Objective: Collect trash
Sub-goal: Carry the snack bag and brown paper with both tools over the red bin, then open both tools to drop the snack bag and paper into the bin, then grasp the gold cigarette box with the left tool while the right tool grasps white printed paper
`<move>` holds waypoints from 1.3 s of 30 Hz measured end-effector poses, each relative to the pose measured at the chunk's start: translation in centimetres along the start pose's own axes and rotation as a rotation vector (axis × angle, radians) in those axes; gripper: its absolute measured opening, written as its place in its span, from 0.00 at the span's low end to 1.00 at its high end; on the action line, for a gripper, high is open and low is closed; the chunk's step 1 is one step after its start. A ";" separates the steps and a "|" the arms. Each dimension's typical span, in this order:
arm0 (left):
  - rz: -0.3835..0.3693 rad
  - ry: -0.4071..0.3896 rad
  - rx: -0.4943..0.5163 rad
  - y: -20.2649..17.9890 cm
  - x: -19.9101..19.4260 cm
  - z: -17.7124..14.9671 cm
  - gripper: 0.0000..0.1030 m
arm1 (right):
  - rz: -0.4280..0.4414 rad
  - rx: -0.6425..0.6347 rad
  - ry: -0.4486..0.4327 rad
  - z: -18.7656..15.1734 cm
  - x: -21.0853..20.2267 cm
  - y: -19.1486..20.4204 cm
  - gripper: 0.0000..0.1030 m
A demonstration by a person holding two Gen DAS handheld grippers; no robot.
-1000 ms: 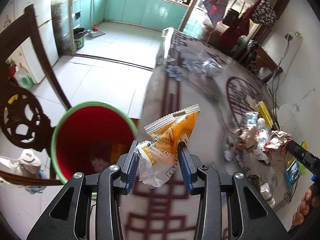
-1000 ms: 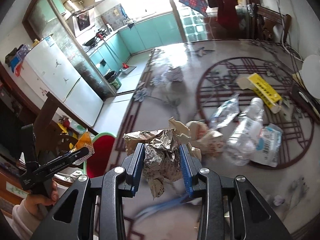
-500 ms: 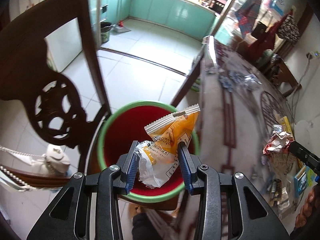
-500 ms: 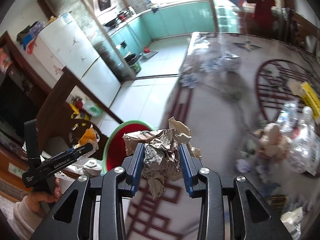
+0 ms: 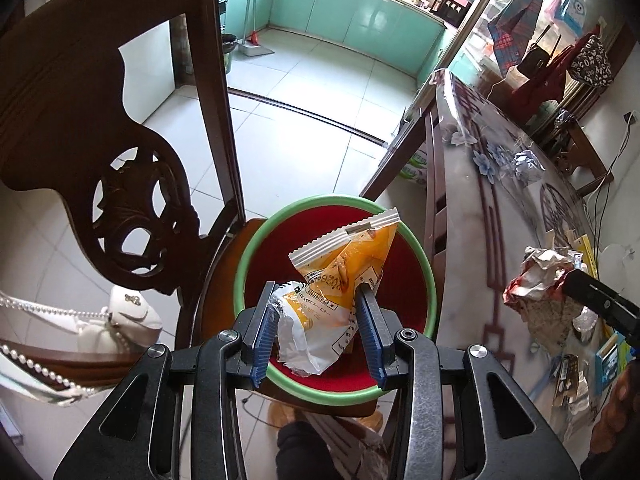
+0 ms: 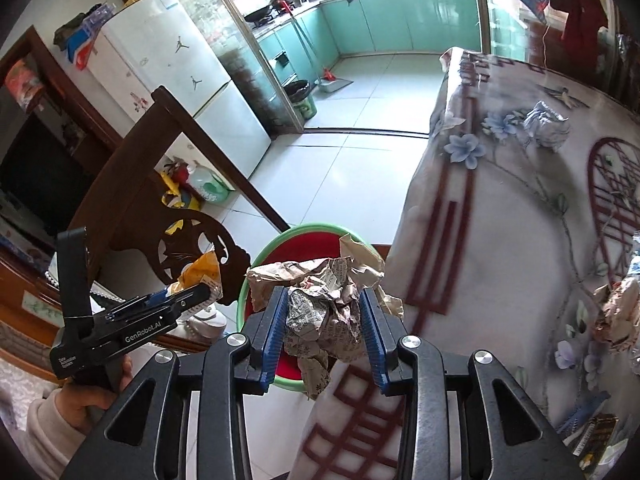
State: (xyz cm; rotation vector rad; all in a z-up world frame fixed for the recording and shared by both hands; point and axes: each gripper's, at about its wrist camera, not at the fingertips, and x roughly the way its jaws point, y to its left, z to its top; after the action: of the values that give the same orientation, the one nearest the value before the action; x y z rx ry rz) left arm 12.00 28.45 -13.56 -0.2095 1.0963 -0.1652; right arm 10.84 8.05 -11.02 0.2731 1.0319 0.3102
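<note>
My left gripper [image 5: 318,330] is shut on an orange and white snack wrapper [image 5: 340,280] and holds it right above the red bin with a green rim [image 5: 412,240], which stands on a chair seat. My right gripper [image 6: 326,334] is shut on a crumpled paper wad [image 6: 320,304] at the table's edge, just right of the bin [image 6: 308,246]. The left gripper [image 6: 176,300] with the wrapper shows at the left of the right wrist view. The paper wad [image 5: 540,276] shows at the right of the left wrist view.
A carved dark wooden chair back [image 5: 100,152] rises left of the bin. The table with a flowered cloth [image 6: 500,220] carries more trash: a crumpled foil ball [image 6: 546,122] and wrappers [image 6: 618,312] at the right. A white bag with a pearl strap [image 5: 120,320] hangs by the chair.
Both grippers moved left off the table toward the bin. The left one now holds the wrapper over the bin's opening; the right one brought the paper wad to the table's edge.
</note>
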 end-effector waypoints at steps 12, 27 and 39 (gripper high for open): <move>-0.029 0.001 -0.025 0.1 0.2 0.5 0.53 | 0.039 0.057 -0.010 -0.1 0.5 -0.2 0.45; -0.048 -0.002 -0.013 -1.3 -0.6 -0.5 0.54 | -0.006 0.077 -0.061 -1.7 -3.2 -1.5 0.52; -0.126 0.036 0.152 -9.2 0.2 -1.6 0.54 | -0.305 0.229 -0.081 -8.7 -13.6 -12.5 0.53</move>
State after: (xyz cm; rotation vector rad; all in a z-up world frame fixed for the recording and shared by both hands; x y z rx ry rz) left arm 10.42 19.37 -12.16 -0.1392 1.1012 -0.3647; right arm -1.64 -7.93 -9.00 0.3265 1.0125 -0.0945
